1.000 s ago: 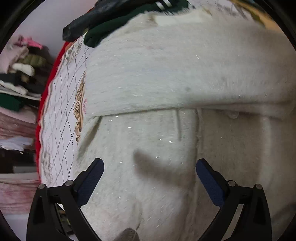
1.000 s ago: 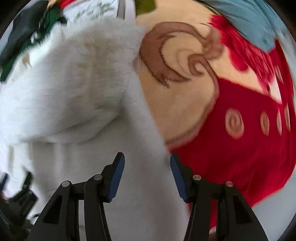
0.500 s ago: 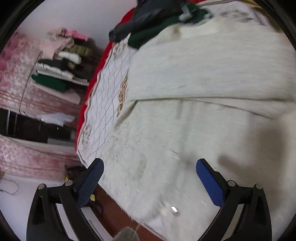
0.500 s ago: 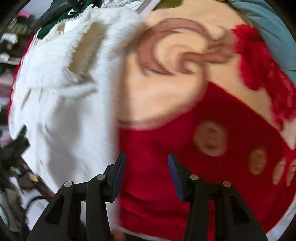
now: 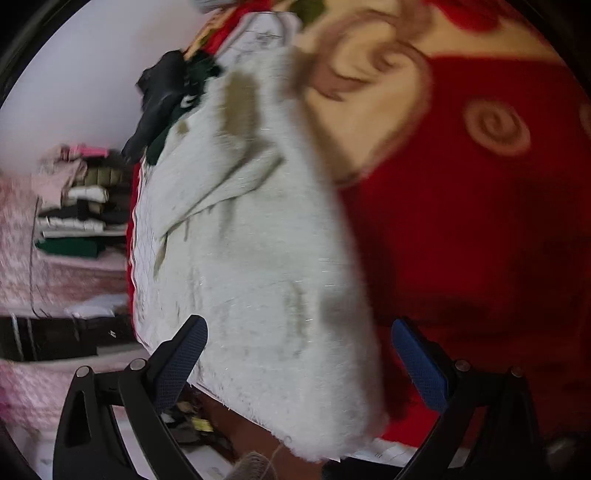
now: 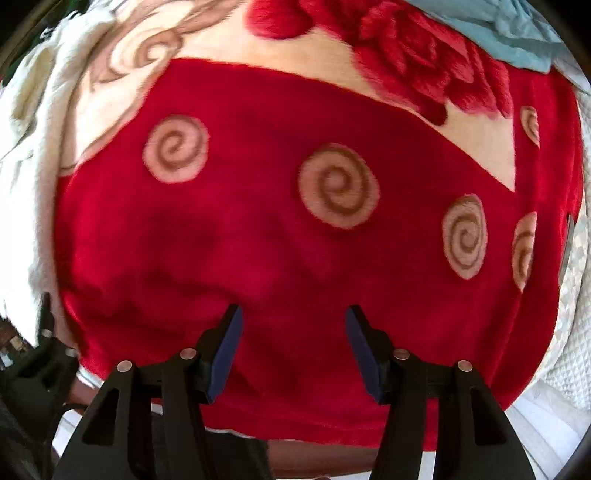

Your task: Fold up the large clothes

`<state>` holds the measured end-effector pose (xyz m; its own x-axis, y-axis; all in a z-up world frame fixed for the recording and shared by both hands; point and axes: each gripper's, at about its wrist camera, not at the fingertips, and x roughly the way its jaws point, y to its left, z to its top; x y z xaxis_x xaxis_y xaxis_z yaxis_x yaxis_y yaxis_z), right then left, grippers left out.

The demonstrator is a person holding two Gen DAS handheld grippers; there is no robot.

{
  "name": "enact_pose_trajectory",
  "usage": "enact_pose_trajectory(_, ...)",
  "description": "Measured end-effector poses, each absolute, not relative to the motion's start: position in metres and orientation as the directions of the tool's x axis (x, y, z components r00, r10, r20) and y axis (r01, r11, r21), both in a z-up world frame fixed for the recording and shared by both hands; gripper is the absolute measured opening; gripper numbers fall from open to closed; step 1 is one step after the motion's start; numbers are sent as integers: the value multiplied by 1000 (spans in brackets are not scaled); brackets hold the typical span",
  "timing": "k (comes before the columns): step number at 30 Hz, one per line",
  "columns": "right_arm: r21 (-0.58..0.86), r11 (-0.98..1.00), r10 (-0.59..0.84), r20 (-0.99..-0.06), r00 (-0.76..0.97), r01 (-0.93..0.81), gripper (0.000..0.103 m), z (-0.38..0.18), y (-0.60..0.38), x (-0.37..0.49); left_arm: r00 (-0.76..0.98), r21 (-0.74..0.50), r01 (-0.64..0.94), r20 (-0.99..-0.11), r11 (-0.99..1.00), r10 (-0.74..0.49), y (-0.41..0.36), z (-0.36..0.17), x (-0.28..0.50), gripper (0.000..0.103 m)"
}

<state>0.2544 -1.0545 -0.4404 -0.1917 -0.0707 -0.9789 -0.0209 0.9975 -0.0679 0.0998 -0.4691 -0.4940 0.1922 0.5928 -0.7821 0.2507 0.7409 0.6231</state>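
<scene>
A large fluffy white garment [image 5: 258, 258] lies folded on the bed, its near edge hanging at the bed's front. My left gripper [image 5: 297, 354] is open and empty, held above the garment's near end without touching it. In the right wrist view only the garment's edge [image 6: 33, 122] shows at the far left. My right gripper [image 6: 293, 336] is open and empty above the red blanket [image 6: 280, 266], away from the garment.
The red blanket with beige spirals [image 5: 480, 206] covers the bed right of the garment. Dark green and black clothes [image 5: 166, 99] lie at the garment's far end. A shelf of stacked folded clothes [image 5: 81, 206] stands left. A light blue cloth [image 6: 517, 33] lies far right.
Both grippers have swung to the right, away from the white garment. The right gripper, earlier over the garment's edge, is now over bare red blanket. Both stay open.
</scene>
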Motion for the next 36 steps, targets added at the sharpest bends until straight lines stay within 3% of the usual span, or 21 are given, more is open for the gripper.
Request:
enact_pose_trajectory(6, -42, 999, -36, -984, -173, 32, 59, -441, -1088, 269, 127, 721, 243, -687, 649, 715, -448, -546, 115, 103)
enact_pose_trajectory(12, 27, 999, 32, -987, -159, 30, 59, -444, -1085, 288, 64, 690, 161, -721, 705, 690, -408, -548, 134, 103)
enact_pose_trajectory(15, 146, 987, 153, -981, -120, 60, 60, -445, -1079, 317, 61, 672, 95, -740, 734, 670, -392, -532, 140, 100)
enact_pose_trajectory(16, 198, 978, 205, -973, -108, 72, 60, -445, -1079, 326, 65, 651, 60, -759, 756, 648, -383, -523, 141, 93)
enact_pose_trajectory(18, 325, 941, 333, -940, -79, 97, 71, -445, -1079, 347, 82, 608, 7, -791, 794, 606, -368, -504, 139, 45)
enact_pose_trajectory(21, 535, 838, 540, -841, -28, 102, 79, -440, -1075, 381, 109, 534, -26, -839, 845, 534, -360, -485, 136, 21)
enact_pose_trajectory(24, 734, 674, 735, -678, 28, 76, 89, -427, -1062, 399, 125, 515, -45, -847, 856, 517, -355, -471, 140, 19)
enact_pose_trajectory(29, 871, 487, 873, -487, -11, 58, 91, -401, -1001, 391, 105, 487, -66, -864, 871, 492, -347, -471, 147, 19)
enact_pose_trajectory(31, 873, 484, 875, -482, -40, 59, 92, -393, -973, 366, 99, 478, -71, -870, 875, 483, -345, -472, 147, 19)
enact_pose_trajectory(35, 842, 522, 852, -511, -113, 138, 91, -443, -927, 357, 83, 443, -91, -889, 892, 450, -334, -471, 149, 19)
enact_pose_trajectory(36, 838, 522, 853, -510, -113, 160, 85, -454, -919, 361, 82, 435, -100, -893, 895, 443, -333, -470, 150, 19)
